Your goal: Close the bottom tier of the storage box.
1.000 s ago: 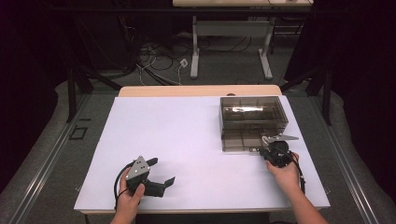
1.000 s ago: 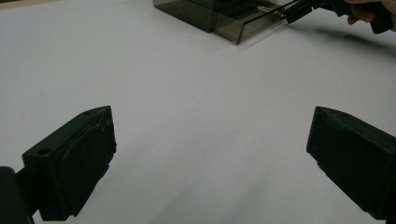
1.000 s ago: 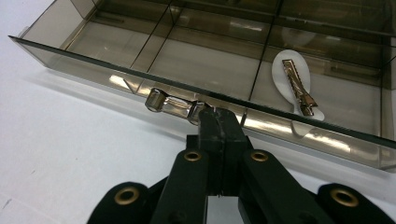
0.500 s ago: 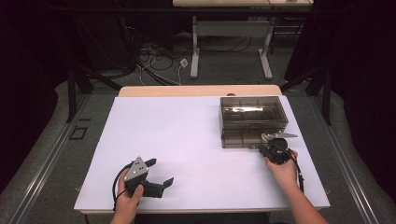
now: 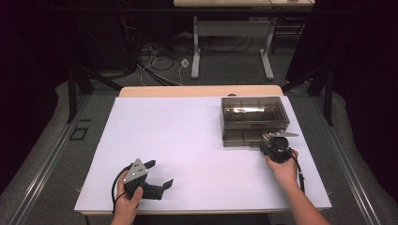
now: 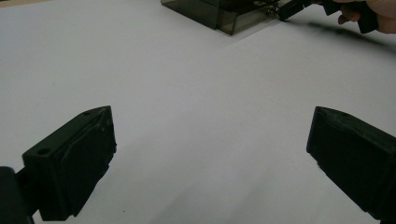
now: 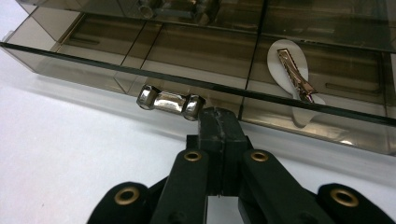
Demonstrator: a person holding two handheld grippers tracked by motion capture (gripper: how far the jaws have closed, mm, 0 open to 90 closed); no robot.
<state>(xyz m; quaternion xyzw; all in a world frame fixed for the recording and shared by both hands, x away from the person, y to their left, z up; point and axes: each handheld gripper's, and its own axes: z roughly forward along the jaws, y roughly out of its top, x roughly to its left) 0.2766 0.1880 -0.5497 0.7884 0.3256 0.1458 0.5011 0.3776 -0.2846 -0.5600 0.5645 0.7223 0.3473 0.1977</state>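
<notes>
A smoky see-through drawer box [image 5: 253,112] stands at the right of the white table [image 5: 187,140], with its lower drawer [image 5: 241,138] pulled out a little. My right gripper [image 5: 263,146] is shut, nothing between its jaws. In the right gripper view its tips [image 7: 217,119] press against the drawer front [image 7: 93,60], just beside the right end of the chrome handle [image 7: 170,101]. A metal hair clip on a white card [image 7: 294,74] lies in a drawer compartment. My left gripper [image 5: 162,172] rests open at the front left, its jaws [image 6: 210,154] wide over bare table.
The box [image 6: 210,11] and the right hand's gripper [image 6: 299,7] lie far ahead in the left gripper view. A wooden strip [image 5: 197,91] edges the table's far side. Beyond it are table legs [image 5: 196,47] and cables on the floor.
My right gripper has edged a little toward the box. The left gripper has kept still.
</notes>
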